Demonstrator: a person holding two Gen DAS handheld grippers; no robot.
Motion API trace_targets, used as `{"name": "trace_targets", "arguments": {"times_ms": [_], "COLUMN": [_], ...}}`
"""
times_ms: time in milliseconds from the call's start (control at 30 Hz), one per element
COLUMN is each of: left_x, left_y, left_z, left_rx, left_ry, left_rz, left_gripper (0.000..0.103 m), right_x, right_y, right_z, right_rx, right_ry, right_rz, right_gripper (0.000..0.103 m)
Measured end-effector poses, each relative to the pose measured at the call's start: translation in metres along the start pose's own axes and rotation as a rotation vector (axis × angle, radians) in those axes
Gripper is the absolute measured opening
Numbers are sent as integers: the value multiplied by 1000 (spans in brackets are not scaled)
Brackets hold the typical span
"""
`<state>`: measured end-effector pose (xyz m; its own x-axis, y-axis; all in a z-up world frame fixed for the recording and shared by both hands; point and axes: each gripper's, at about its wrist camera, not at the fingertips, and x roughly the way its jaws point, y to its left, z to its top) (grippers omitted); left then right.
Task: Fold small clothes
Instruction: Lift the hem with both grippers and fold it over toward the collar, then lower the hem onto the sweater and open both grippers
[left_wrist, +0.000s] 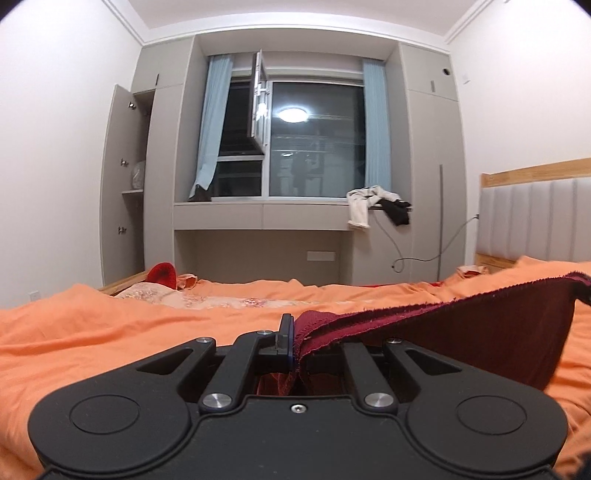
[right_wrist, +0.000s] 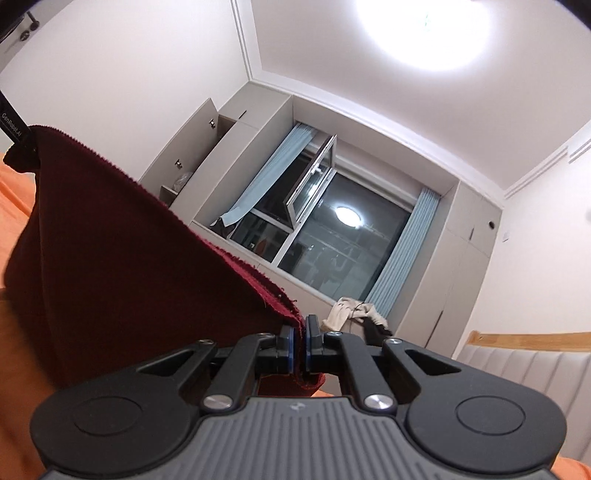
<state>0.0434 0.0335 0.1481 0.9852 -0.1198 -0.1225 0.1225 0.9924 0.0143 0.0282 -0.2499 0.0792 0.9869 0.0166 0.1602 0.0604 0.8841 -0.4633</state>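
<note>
A dark red knitted cloth (left_wrist: 461, 325) is stretched between both grippers above the orange bed. My left gripper (left_wrist: 295, 334) is shut on one corner of it; its right finger is hidden under the fabric. In the right wrist view my right gripper (right_wrist: 300, 341) is shut on another corner of the same red cloth (right_wrist: 129, 266), which hangs down in a sheet to the left. The left gripper's finger (right_wrist: 14, 125) pinches the far corner at the upper left there.
An orange duvet (left_wrist: 110, 332) covers the bed. A red item (left_wrist: 162, 275) lies at its far left edge. A padded headboard (left_wrist: 535, 218) stands at the right. Clothes (left_wrist: 373, 203) lie on the window ledge, and a wardrobe door (left_wrist: 118, 177) is open at the left.
</note>
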Motion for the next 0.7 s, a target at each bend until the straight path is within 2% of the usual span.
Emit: {"name": "trace_targets", "arguments": {"times_ms": [167, 300, 500, 700], "left_x": [84, 151, 234, 279], "left_y": [8, 14, 30, 51], "left_z": [16, 13, -6, -38], "left_rx": [-19, -12, -58, -130], "left_ry": [57, 134, 238, 343], "left_rz": [29, 60, 101, 104], "left_gripper": [6, 6, 6, 7], "right_x": [83, 139, 194, 225], "right_y": [-7, -10, 10, 40], "right_z": [-13, -30, -62, -90], "right_rx": [41, 98, 50, 25], "right_ry": [74, 140, 229, 308], "right_rz": [57, 103, 149, 184], "right_gripper": [6, 6, 6, 6]}}
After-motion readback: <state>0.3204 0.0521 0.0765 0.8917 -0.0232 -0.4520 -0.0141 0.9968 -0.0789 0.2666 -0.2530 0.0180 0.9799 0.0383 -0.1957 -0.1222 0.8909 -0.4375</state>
